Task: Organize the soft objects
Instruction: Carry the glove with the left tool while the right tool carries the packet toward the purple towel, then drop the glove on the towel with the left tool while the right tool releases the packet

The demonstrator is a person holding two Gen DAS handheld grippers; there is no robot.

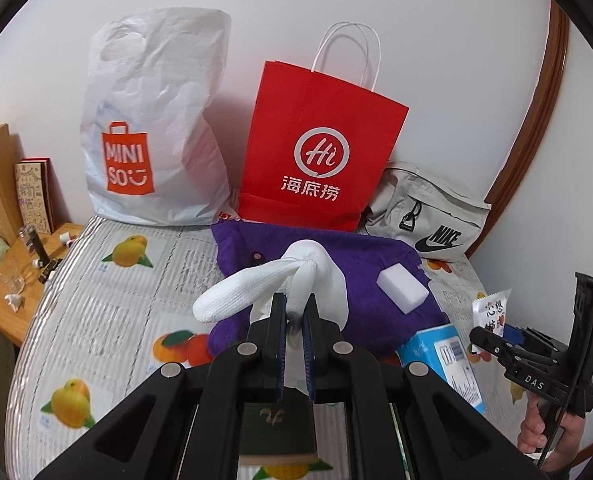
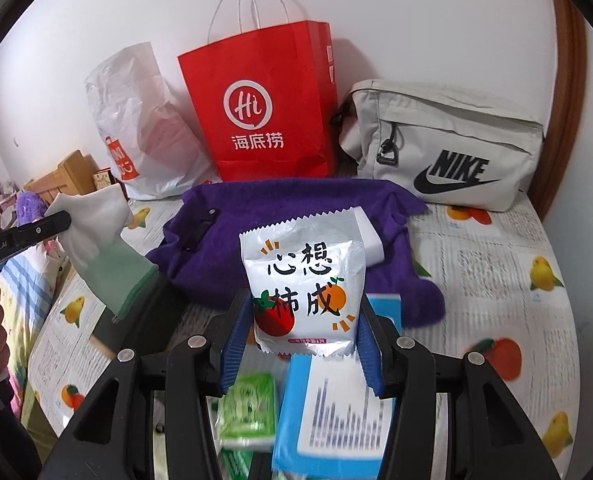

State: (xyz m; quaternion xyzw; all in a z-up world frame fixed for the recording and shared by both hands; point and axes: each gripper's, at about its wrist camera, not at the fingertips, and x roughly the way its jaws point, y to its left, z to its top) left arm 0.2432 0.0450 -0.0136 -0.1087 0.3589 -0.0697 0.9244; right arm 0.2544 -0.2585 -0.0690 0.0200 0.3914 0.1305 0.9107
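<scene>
Left wrist view is showing the left gripper (image 1: 294, 316) pinching almost fully closed on a white glove (image 1: 272, 280), which is hanging above the purple towel (image 1: 360, 264) on the fruit-print table cover (image 1: 108, 312). The right gripper (image 2: 302, 328) is standing partly open, its 2 blue pads pressing the sides of a silver snack packet (image 2: 302, 280) and holding it upright over the towel's near edge. A white sponge block (image 1: 402, 286) is lying on the towel. Against the wall, 3 bags are waiting: a white plastic bag (image 1: 152, 120), a red paper bag (image 1: 320, 148) and a grey pouch (image 2: 448, 152). Each carried item is probably heading for a bag. Doing this well is meaning keeping both grips steady, lifting clear of the rim, and releasing only once the item is hanging inside the mouth. Dangling glove fingers are risking catching on the red bag's handles.
</scene>
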